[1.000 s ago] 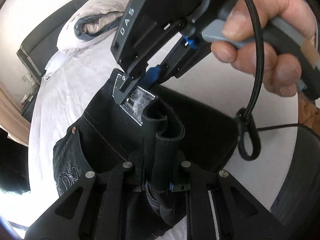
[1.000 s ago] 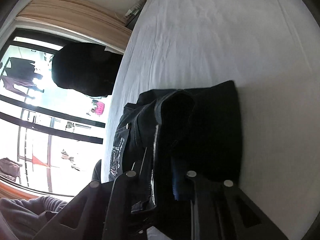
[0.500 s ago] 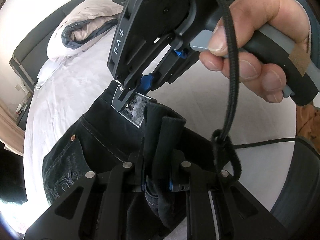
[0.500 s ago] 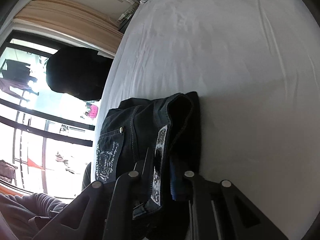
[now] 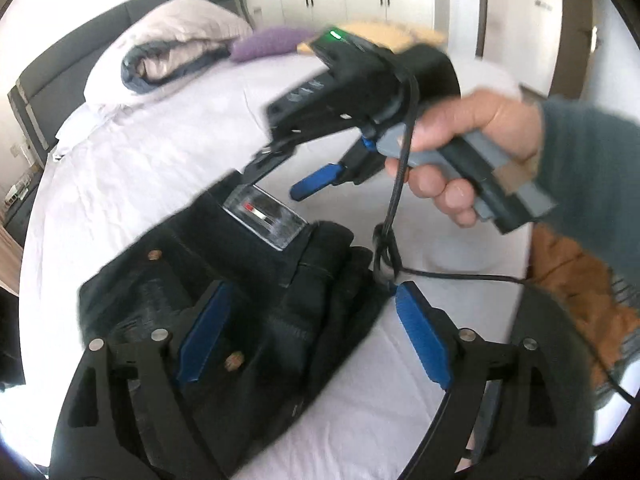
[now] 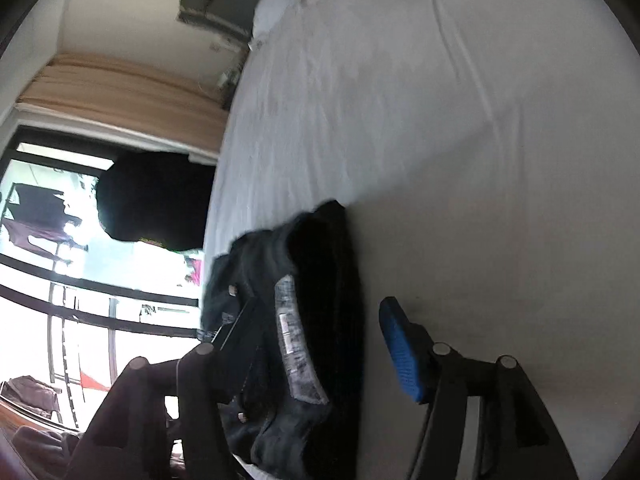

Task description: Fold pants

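Note:
The dark denim pants (image 5: 248, 280) lie in a folded bundle on the white bed sheet (image 5: 152, 152), with a silvery waistband label (image 5: 266, 218) facing up. My left gripper (image 5: 312, 336) is open, its blue pads spread on either side of the bundle and holding nothing. My right gripper (image 5: 280, 176) shows in the left wrist view, held in a hand just above the far end of the pants, jaws apart and empty. In the right wrist view the pants (image 6: 304, 320) lie between the spread fingers of my right gripper (image 6: 320, 344).
A rolled duvet and pillow (image 5: 176, 56) lie at the head of the bed by the dark headboard (image 5: 64, 80). A purple cushion (image 5: 272, 42) sits beside them. A black cable (image 5: 400, 184) hangs from the right gripper. A window and dark curtain bundle (image 6: 156, 200) are beside the bed.
Both grippers have opened and let go of the folded pants, which now rest on the sheet. The right gripper has lifted and pulled back a little; the left has backed off.

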Tool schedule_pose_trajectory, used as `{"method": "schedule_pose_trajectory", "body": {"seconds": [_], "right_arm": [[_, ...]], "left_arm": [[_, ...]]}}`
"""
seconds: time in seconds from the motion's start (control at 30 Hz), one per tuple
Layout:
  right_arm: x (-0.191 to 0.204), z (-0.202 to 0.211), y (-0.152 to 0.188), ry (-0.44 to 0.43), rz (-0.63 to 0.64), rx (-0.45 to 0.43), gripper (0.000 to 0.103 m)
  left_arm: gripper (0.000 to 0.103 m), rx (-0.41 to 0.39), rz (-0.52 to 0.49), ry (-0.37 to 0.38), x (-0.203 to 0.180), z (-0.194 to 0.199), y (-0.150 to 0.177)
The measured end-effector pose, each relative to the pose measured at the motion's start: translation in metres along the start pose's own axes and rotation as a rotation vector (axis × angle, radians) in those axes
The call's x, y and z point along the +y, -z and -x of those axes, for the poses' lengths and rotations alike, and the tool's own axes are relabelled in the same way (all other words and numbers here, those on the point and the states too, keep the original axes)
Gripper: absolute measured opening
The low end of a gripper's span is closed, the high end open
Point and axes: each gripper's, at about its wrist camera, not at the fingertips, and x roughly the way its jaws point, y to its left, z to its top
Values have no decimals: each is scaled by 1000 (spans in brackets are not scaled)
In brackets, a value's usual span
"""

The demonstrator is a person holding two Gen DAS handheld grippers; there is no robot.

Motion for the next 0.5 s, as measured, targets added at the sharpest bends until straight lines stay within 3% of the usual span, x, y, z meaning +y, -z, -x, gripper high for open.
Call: {"method": "schedule_pose_trajectory", "body": {"seconds": [0.13,0.27,0.4,0.5], "right_arm": [[35,10,22,-125,91,-11,63],[56,-7,44,-187,159,38,63],[37,-26,58,-165,102,65,63],[14,-29,66,-171,58,43,47]], "left_arm": [[85,-44,160,27,45,33,16],[85,-32,300,-43,97,29,38],[85,-8,307,-55,104,17,57],[84,53,318,-42,108,-7,77]]}}
